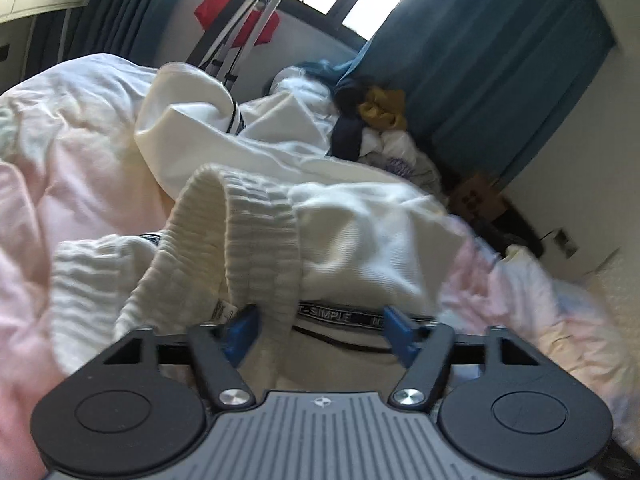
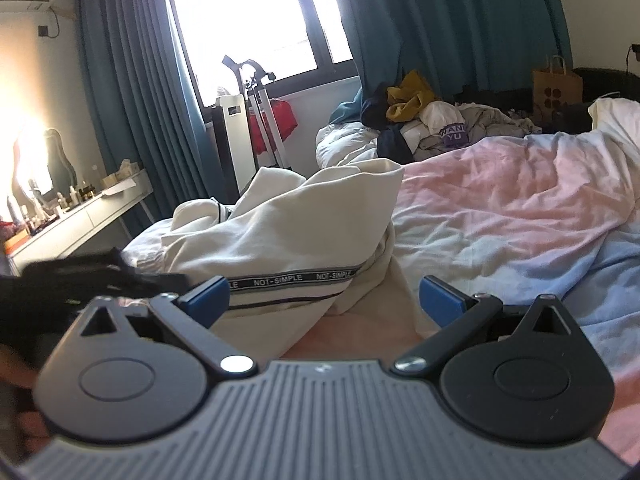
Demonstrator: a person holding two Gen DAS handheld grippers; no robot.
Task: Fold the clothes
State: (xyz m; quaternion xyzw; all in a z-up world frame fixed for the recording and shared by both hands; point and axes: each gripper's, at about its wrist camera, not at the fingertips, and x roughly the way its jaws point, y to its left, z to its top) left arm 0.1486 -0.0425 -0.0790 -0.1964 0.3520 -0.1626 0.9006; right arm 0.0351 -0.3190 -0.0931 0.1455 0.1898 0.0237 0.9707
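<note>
Left tool (image 1: 320, 330) and right tool (image 2: 326, 300) both gape.

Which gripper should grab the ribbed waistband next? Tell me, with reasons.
Left. The waistband loops right in front of the left gripper, partly between its open jaws. The right gripper is open too, but faces the taped side of the garment, no waistband visible.

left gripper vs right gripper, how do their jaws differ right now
The left gripper has the cream garment's ribbed hem draped between its open jaws, lying against one blue pad; the right gripper has nothing between its jaws and only faces the garment. The right jaws stand wider. Both are open, with blue pads.
</note>
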